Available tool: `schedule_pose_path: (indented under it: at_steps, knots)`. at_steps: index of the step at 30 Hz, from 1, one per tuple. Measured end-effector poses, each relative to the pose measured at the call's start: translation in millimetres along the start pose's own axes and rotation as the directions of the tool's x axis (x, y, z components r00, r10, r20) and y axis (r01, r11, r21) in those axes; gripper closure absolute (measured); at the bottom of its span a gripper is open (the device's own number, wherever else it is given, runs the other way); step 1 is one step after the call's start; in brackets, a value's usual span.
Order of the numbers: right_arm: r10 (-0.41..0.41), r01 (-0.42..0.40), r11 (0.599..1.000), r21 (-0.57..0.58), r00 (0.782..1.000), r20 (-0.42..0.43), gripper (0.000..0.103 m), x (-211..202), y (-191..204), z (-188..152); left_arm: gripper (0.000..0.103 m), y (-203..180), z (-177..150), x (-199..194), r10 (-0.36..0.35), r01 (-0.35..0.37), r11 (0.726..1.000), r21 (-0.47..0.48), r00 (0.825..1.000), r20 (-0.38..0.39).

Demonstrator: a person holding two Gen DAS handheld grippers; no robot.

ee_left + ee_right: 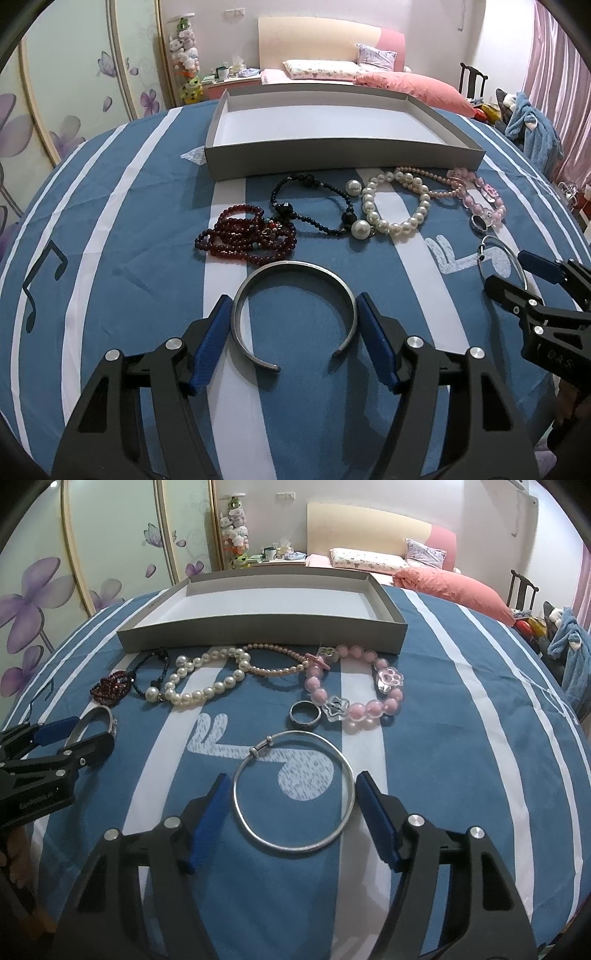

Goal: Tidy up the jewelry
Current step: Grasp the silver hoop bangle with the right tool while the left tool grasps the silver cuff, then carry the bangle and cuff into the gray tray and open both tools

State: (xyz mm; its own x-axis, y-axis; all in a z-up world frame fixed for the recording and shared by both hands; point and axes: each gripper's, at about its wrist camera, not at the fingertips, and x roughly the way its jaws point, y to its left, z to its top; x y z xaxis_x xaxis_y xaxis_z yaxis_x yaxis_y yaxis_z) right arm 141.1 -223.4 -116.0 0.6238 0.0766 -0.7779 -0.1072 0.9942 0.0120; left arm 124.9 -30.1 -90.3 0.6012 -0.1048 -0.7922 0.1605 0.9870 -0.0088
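A wide grey metal cuff [291, 266] lies flat on the blue striped cloth. My left gripper [293, 298] straddles it, both blue pads touching its outer sides. A thin silver bangle [258, 752] rests on the cloth further right, and my right gripper [293, 777] holds it the same way, a pad against each side. Beyond them lie dark red beads [243, 236], a black bead string [314, 206], pearls [395, 210], a pink bead bracelet [354, 694] and a small dark ring [304, 714]. A shallow grey box [343, 162] stands empty behind them.
Each gripper shows at the edge of the other's view: the right gripper [511, 271], the left gripper [92, 734]. Past the cloth are a bed with a pink quilt [417, 86], a floral wardrobe [74, 92] at left and a chair with blue clothing [532, 125] at right.
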Motion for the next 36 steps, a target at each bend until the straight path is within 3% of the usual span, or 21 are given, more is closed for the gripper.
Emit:
schedule_pose_path:
  at_steps: [14,23,29,36]
  knots:
    - [0.011,-0.013,0.999,0.039,0.998,0.056,0.036,-11,-1,1,0.035,3,-1,-10,-0.014,0.015,1.000,-0.017,0.999,0.050]
    - [0.003,-0.013,0.998,0.063,0.987,0.160,0.036,-31,-4,9,0.035,3,5,-26,-0.007,0.012,0.999,-0.034,0.990,0.139]
    - [-0.015,-0.007,0.997,0.079,0.959,0.284,0.036,-53,-5,29,0.035,1,27,-41,0.007,0.001,0.999,-0.036,0.973,0.232]
    - [-0.046,0.011,0.996,0.087,0.907,0.418,0.036,-68,-4,59,0.035,-6,60,-54,0.048,-0.044,0.999,-0.021,0.933,0.356]
